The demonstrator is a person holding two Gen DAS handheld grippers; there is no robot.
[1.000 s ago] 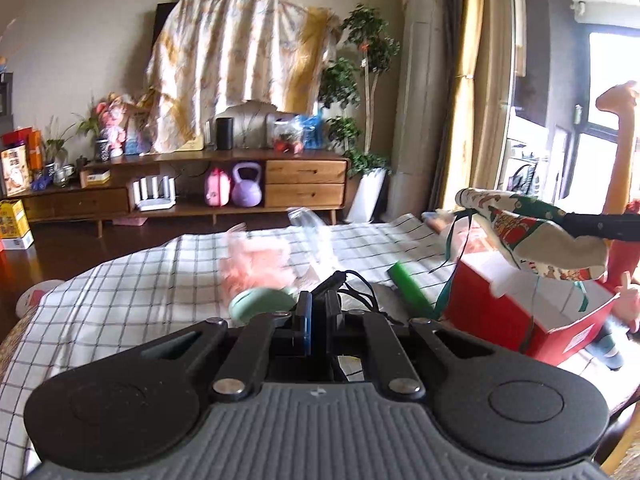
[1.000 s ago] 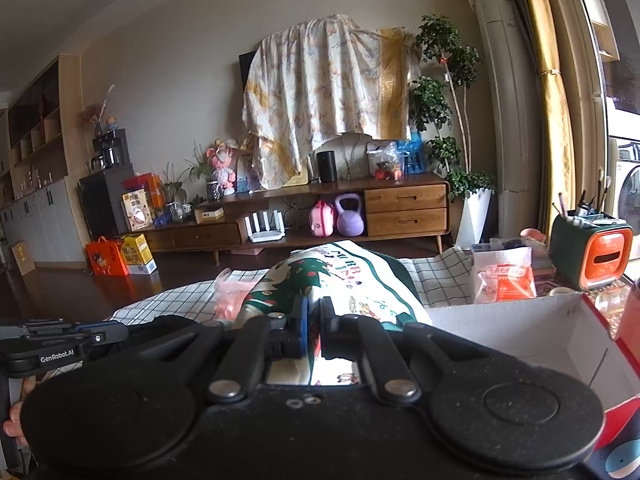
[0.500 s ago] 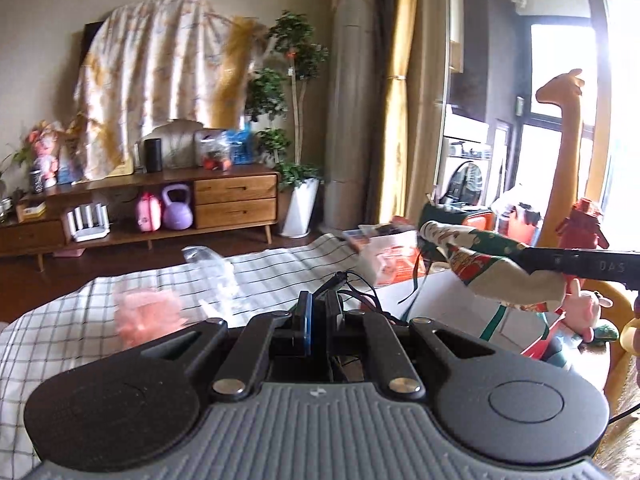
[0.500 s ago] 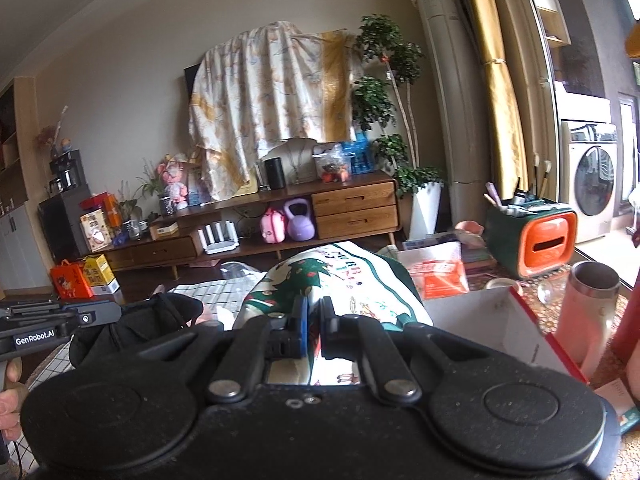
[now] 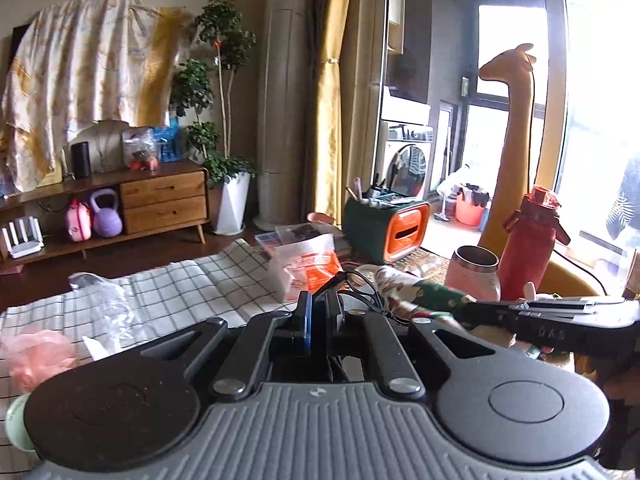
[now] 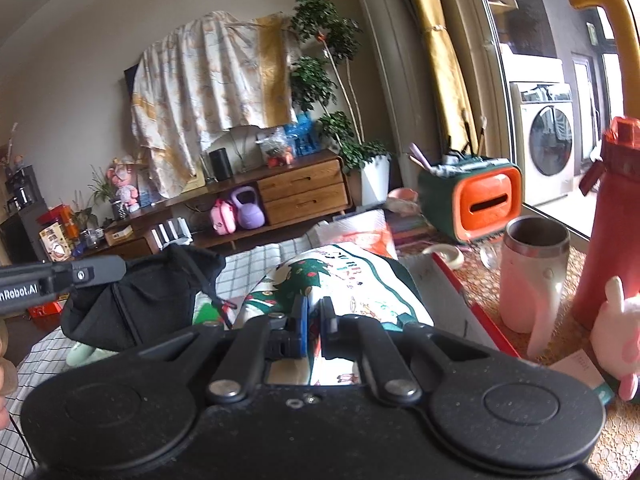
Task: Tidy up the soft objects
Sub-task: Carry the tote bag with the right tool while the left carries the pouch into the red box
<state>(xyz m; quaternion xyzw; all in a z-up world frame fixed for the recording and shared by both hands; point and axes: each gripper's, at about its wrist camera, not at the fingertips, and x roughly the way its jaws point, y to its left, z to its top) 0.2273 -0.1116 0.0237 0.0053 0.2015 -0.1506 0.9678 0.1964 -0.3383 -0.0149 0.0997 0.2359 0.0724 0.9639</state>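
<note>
My right gripper [image 6: 313,314] is shut on a white and green Christmas-print cloth bag [image 6: 344,280], held over the open red box [image 6: 460,284]. The same bag [image 5: 416,292] shows in the left wrist view, with the right gripper's body to its right. My left gripper [image 5: 320,312] is shut on a black drawstring pouch [image 6: 148,300], which hangs from it in the right wrist view; only its black cords [image 5: 360,280] show in the left wrist view. A pink fluffy item [image 5: 36,356] in clear plastic lies on the checked cloth [image 5: 192,284] at left.
A pink steel cup [image 6: 534,272], a red bottle [image 6: 612,224], a pink plush toy [image 6: 616,332] and a green-orange organizer [image 6: 476,200] stand at right. An orange-white packet [image 5: 312,256] lies ahead. A pale green item [image 5: 14,424] sits at lower left.
Both grippers have swung to the right with their loads. The red box has left the left wrist view; the cup, bottle and organizer have come into view.
</note>
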